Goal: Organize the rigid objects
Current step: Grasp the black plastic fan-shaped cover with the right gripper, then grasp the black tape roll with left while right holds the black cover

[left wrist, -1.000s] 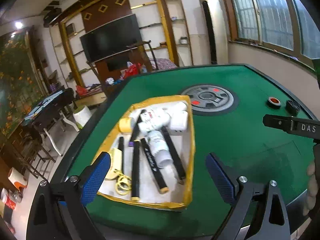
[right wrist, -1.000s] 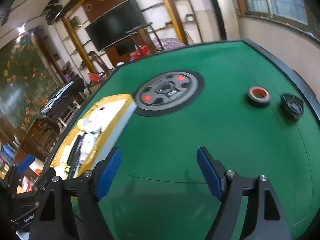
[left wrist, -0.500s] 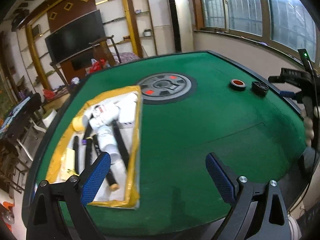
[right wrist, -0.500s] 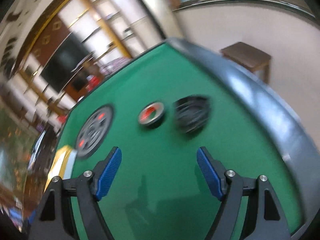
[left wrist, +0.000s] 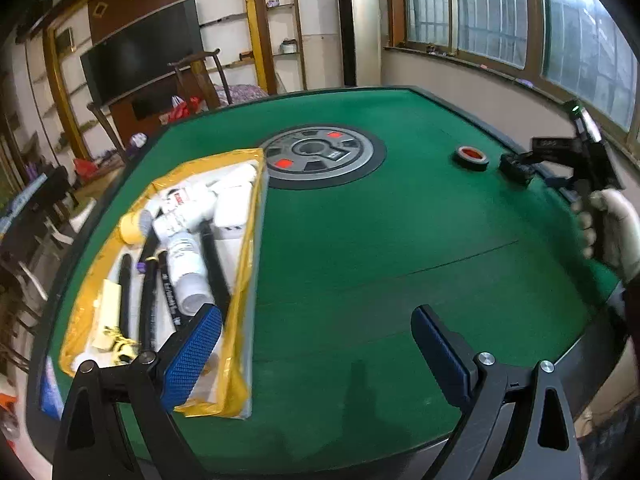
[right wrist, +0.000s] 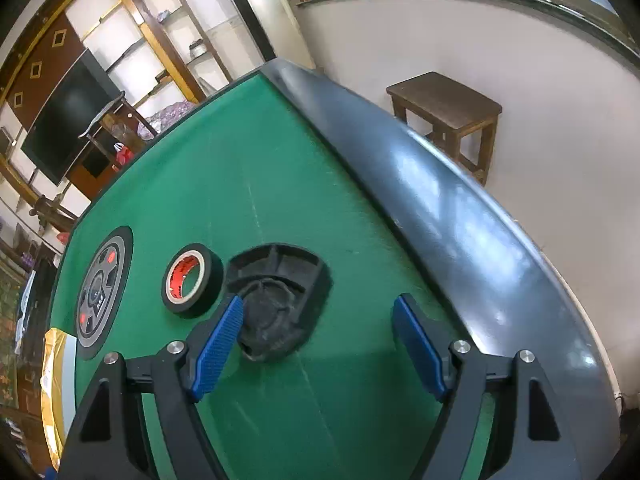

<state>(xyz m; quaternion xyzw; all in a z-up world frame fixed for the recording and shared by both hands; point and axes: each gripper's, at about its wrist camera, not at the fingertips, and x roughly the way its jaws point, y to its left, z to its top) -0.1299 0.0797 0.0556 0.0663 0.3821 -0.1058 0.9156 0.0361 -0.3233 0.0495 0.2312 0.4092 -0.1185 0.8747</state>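
- my right fingers (right wrist: 318, 342) stood wide and empty, pointed down at the black plastic part (right wrist: 276, 300) on the green bench (right wrist: 240, 200); the left pad sat just over its near edge, not gripping.
- that part lay near the bench's dark rim (right wrist: 440, 208), just beside the tape roll (right wrist: 192, 280), both well apart from the box (left wrist: 244, 280).
- i judged the part stiff and light: a ribbed, dished moulding with a round hub, matt and a bit dusty. its outer rim looked like the best place to pinch, across the narrow way, since the hub looked too low to catch.
- the tape was a black ring with a red core, rigid enough, likely grabbed across its outer wall.
- my left fingers (left wrist: 316, 356) were wide too, holding nothing, low over the box's near corner.
- the box had yellow-taped walls and held white pipe fittings and black rods, smooth and hard.
- the felt looked grippy, so things shouldn't slide much.
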